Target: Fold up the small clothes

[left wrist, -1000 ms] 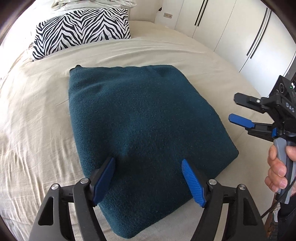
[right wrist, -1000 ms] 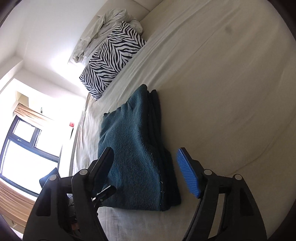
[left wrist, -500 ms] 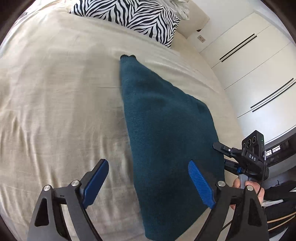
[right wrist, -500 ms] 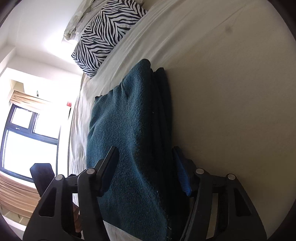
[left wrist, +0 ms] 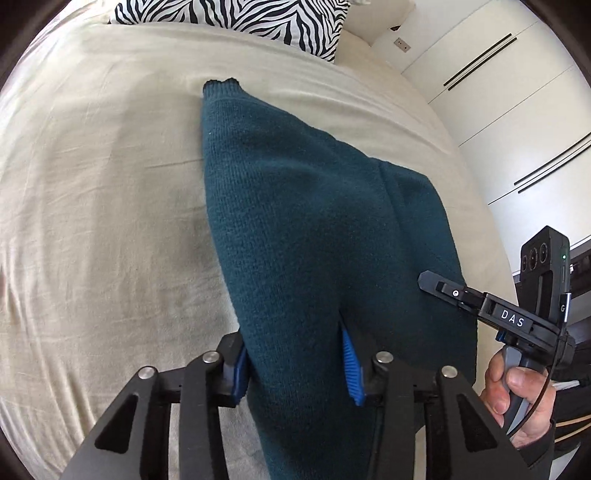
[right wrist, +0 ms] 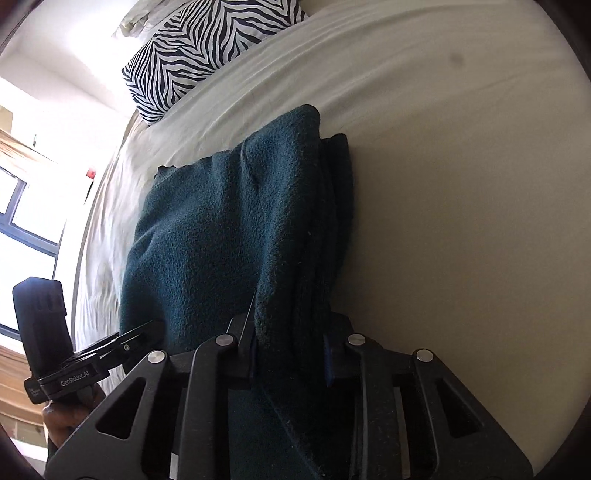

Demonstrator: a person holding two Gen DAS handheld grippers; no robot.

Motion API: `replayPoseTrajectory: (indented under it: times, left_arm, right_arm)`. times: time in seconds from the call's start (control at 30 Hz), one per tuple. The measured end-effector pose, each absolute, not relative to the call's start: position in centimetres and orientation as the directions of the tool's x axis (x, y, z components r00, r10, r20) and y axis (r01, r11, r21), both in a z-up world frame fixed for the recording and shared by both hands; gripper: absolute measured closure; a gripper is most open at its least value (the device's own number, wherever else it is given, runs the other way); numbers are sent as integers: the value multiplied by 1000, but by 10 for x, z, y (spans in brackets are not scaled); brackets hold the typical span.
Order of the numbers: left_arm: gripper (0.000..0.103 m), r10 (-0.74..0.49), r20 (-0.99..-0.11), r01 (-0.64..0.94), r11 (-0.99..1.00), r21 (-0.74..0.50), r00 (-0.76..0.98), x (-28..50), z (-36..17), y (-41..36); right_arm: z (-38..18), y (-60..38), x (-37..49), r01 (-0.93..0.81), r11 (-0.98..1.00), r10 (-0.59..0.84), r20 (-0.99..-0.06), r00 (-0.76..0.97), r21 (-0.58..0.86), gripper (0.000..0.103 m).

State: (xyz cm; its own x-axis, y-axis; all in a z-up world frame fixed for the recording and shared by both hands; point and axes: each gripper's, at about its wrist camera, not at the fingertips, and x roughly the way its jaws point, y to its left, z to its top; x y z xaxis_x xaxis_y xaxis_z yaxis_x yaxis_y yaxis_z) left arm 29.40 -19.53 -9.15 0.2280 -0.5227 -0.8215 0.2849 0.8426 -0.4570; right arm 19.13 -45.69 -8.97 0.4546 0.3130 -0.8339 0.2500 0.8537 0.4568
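Note:
A folded dark teal knit sweater (left wrist: 314, 221) lies on the cream bed sheet (left wrist: 92, 184). My left gripper (left wrist: 295, 363) is shut on the sweater's near left edge, fabric bunched between the blue pads (left wrist: 349, 363). My right gripper (right wrist: 290, 354) is shut on the stacked layers at the sweater's (right wrist: 221, 240) near right edge. The right gripper also shows at the right of the left wrist view (left wrist: 480, 299), held by a hand. The left gripper shows at the lower left of the right wrist view (right wrist: 92, 362).
A zebra-print pillow (left wrist: 258, 14) lies at the head of the bed, also in the right wrist view (right wrist: 199, 48). White wardrobe doors (left wrist: 517, 92) stand to the right of the bed. A window (right wrist: 22, 221) is on the far left side.
Both grippers moved in onto the sweater's near edges and closed on the fabric. They were open a second ago, the left one hovering over the sweater's middle.

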Motion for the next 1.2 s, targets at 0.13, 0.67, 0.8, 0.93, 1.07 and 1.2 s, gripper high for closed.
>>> replayPoseTrajectory:
  times: [0.13, 0.67, 0.8, 0.93, 1.07, 1.2]
  left_arm:
    - [63, -497, -822, 321, 854, -409, 277, 270, -63, -181]
    - [63, -410, -808, 374, 891, -256, 424, 114, -14, -16]
    - [63, -404, -822, 330, 901, -281, 402, 104, -44, 12]
    - [57, -367, -857, 301, 916, -265, 362, 109, -80, 17]
    - [49, -392, -844, 276, 912, -304, 367, 106, -90, 24]
    - [36, -372, -845, 257, 922, -289, 384, 98, -95, 29]
  right_arm:
    - [-59, -431, 179, 212, 889, 262, -831, 491, 406, 82]
    - [-6, -211, 64, -17, 898, 374, -743, 554, 439, 82]
    - [-26, -178, 59, -23, 890, 398, -750, 529, 456, 82]
    - [-65, -181, 53, 60, 851, 431, -759, 487, 521, 81]
    - [-115, -227, 37, 193, 655, 583, -651, 486, 730, 79]
    - [-127, -233, 32, 190, 572, 638, -579, 507, 798, 78]
